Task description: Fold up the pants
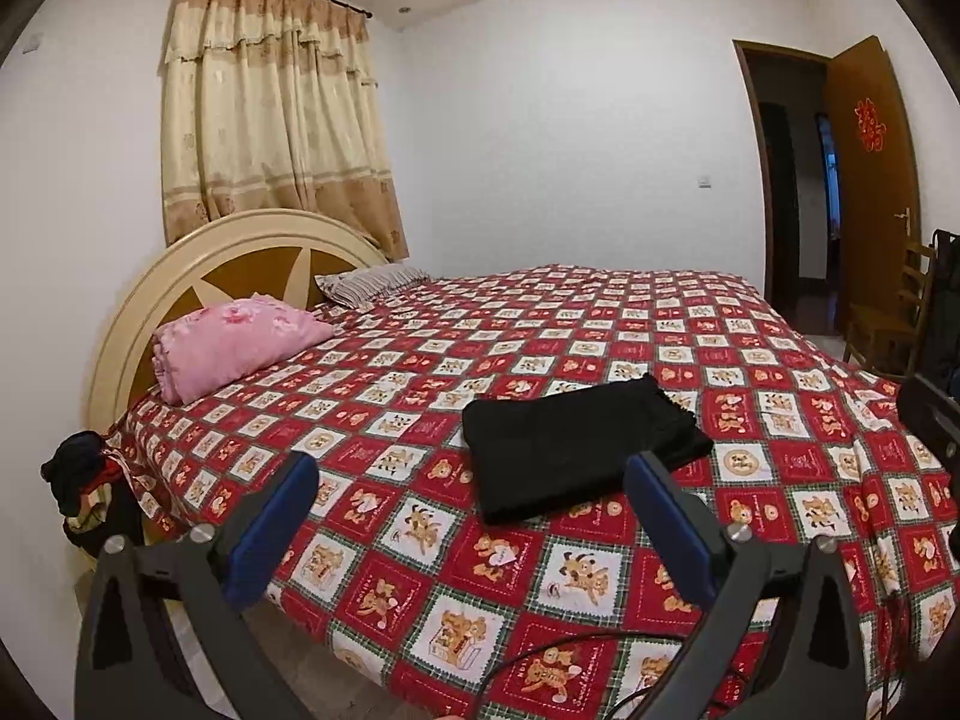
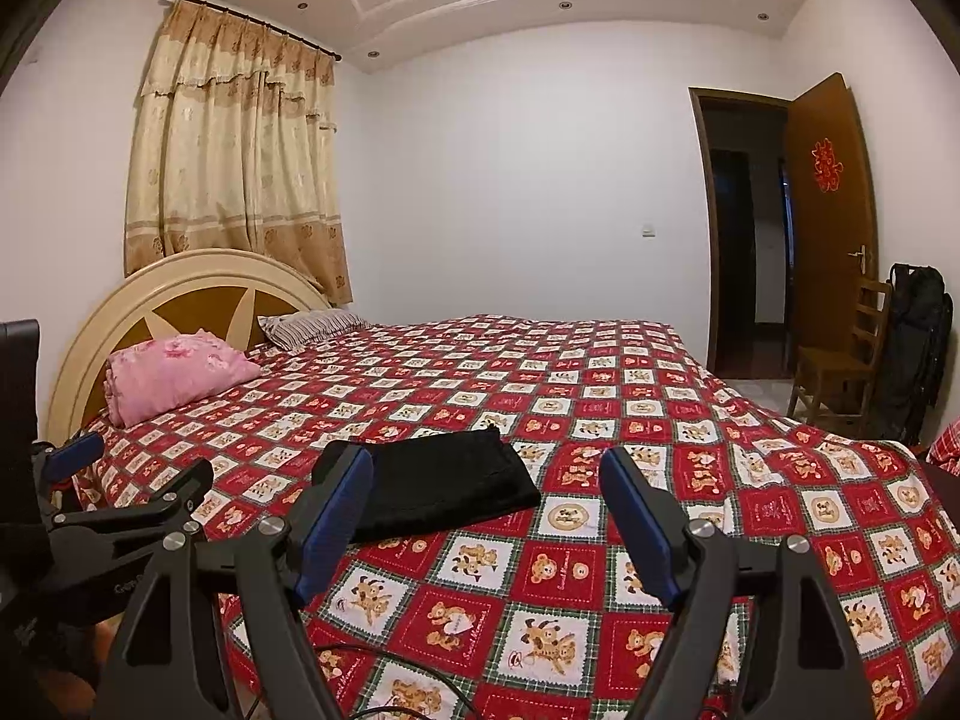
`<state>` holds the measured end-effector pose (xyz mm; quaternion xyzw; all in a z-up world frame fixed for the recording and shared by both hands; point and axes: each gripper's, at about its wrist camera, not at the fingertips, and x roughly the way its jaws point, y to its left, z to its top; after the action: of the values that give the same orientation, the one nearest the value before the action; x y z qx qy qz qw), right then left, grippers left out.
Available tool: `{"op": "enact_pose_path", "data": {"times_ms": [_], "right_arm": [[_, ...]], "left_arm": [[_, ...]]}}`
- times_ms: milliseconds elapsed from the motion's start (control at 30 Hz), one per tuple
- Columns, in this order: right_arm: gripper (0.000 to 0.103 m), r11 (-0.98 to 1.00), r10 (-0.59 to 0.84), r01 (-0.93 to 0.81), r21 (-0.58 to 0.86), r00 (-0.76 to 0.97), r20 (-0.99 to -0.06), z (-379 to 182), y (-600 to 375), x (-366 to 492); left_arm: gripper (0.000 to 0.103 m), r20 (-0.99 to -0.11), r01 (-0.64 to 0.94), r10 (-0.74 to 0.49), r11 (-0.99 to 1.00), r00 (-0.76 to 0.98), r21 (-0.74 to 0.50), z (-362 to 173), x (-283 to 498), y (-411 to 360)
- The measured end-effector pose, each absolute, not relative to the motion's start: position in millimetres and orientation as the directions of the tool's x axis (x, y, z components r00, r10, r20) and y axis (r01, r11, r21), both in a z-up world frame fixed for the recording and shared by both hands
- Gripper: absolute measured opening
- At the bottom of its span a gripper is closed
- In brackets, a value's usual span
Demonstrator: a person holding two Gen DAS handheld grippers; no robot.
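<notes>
Black pants [image 1: 576,447] lie folded into a flat rectangle on the red checked bedspread [image 1: 540,324], near the bed's front edge. They also show in the right wrist view [image 2: 444,480]. My left gripper [image 1: 471,468] is open and empty, held back from the bed, with the pants just beyond its blue fingertips. My right gripper [image 2: 486,462] is open and empty, with the pants behind its left finger. The left gripper also shows at the left edge of the right wrist view [image 2: 141,462].
A pink pillow [image 1: 234,345] and a striped pillow [image 1: 372,283] lie by the round headboard [image 1: 180,276]. A pile of clothes [image 1: 84,486] sits left of the bed. A wooden chair [image 2: 840,366], a black bag [image 2: 918,348] and an open door [image 2: 831,210] are at the right. Cables [image 1: 570,660] hang over the bed's front edge.
</notes>
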<state>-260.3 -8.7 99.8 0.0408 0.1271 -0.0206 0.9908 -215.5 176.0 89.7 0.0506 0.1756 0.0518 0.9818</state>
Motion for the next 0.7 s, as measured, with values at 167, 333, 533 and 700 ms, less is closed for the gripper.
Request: {"op": "enact_pose_path", "data": {"times_ms": [167, 333, 533, 700], "right_arm": [[0.079, 0.995, -0.032, 0.055, 0.083, 0.966, -0.256, 99.2, -11.3, -260.5], [0.079, 0.995, -0.032, 0.055, 0.082, 0.966, -0.255, 98.9, -11.8, -260.5], [0.079, 0.995, -0.031, 0.055, 0.084, 0.964, -0.264, 97.2, -13.0, -259.1], [0.079, 0.995, -0.032, 0.056, 0.084, 0.964, -0.264, 96.8, -13.5, -259.2]], "left_arm": [[0.103, -0.343, -0.081, 0.119, 0.989, 0.932, 0.124, 89.9, -215.0, 174.0], [0.103, -0.350, -0.078, 0.118, 0.989, 0.929, 0.128, 89.4, -213.4, 173.3], [0.103, -0.350, -0.077, 0.117, 0.989, 0.930, 0.128, 89.1, -212.8, 173.8], [0.103, -0.353, -0.076, 0.116, 0.989, 0.928, 0.127, 88.1, -213.1, 174.0]]}}
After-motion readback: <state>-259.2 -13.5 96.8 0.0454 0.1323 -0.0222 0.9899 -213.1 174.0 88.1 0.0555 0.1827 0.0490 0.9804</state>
